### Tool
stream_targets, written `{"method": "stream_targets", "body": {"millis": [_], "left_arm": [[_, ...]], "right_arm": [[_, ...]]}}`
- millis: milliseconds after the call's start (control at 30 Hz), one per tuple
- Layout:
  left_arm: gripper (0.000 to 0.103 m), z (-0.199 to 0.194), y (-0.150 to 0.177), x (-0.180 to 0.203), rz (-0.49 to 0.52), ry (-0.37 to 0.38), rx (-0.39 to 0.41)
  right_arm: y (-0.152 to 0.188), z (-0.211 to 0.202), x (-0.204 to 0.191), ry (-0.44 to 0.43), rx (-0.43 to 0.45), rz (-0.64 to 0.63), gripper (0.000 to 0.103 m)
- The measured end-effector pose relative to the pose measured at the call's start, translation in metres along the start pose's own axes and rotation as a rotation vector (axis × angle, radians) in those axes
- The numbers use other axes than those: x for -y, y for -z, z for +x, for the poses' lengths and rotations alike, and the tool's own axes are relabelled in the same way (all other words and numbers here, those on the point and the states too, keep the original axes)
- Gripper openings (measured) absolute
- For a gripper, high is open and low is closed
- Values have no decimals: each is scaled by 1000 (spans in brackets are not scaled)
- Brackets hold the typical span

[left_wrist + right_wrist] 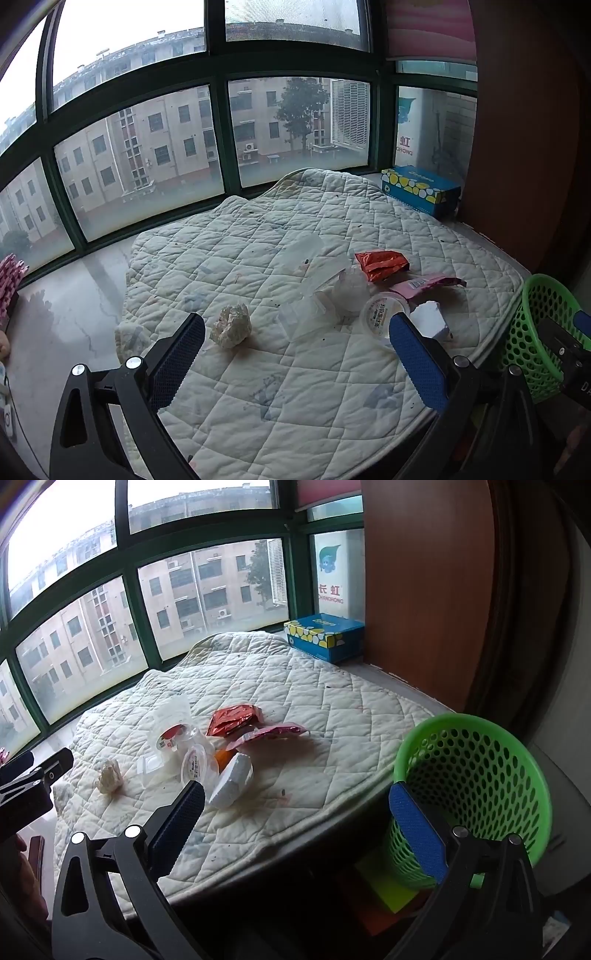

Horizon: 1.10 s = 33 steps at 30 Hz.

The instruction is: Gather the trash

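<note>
Trash (pixel 231 325) on the quilted pad (pixel 332 221) is judged light and crushable; it is best pinched mid-body. Both grippers' fingers (pixel 177 358) are spread wide, empty.

**Both grippers held wide open**

The left gripper (pixel 301 328) is tilted downward, its fingers (pixel 177 354) spread fully apart with nothing held between them. The right gripper (pixel 297 803) is angled down likewise, its fingers (pixel 417 830) parted wide and empty.
</note>
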<state>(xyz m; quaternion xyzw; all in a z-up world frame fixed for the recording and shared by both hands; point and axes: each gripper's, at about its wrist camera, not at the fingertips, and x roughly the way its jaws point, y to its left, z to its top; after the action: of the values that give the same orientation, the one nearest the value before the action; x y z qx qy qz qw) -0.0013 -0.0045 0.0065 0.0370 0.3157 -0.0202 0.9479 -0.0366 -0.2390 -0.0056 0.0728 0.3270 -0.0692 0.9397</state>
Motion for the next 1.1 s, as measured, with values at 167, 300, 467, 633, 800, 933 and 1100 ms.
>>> {"method": "stream_targets", "body": {"millis": [167, 300, 467, 633, 800, 933, 1100], "left_arm": [[97, 0, -1, -1, -3, 2, 3], [97, 1, -2, 0, 0, 4, 2], [97, 2, -3, 2, -1, 5, 1], [97, 3, -4, 4, -3, 8, -1], [97, 4, -4, 4, -6, 9, -1], [97, 4, -3, 2, -6, 10, -1], [97, 4, -3, 2, -5, 11, -1]], "right_arm": [[1, 0, -1, -3, 0, 4, 98], [0, 1, -1, -5, -1, 4, 98], [0, 1, -1, -6, -2, 5, 98], [0, 1, -1, -7, -3, 5, 98], [0, 4, -3, -7, -6, 3, 98], [0, 5, -3, -6, -7, 4, 98], [0, 6, -3, -7, -9, 6, 98]]}}
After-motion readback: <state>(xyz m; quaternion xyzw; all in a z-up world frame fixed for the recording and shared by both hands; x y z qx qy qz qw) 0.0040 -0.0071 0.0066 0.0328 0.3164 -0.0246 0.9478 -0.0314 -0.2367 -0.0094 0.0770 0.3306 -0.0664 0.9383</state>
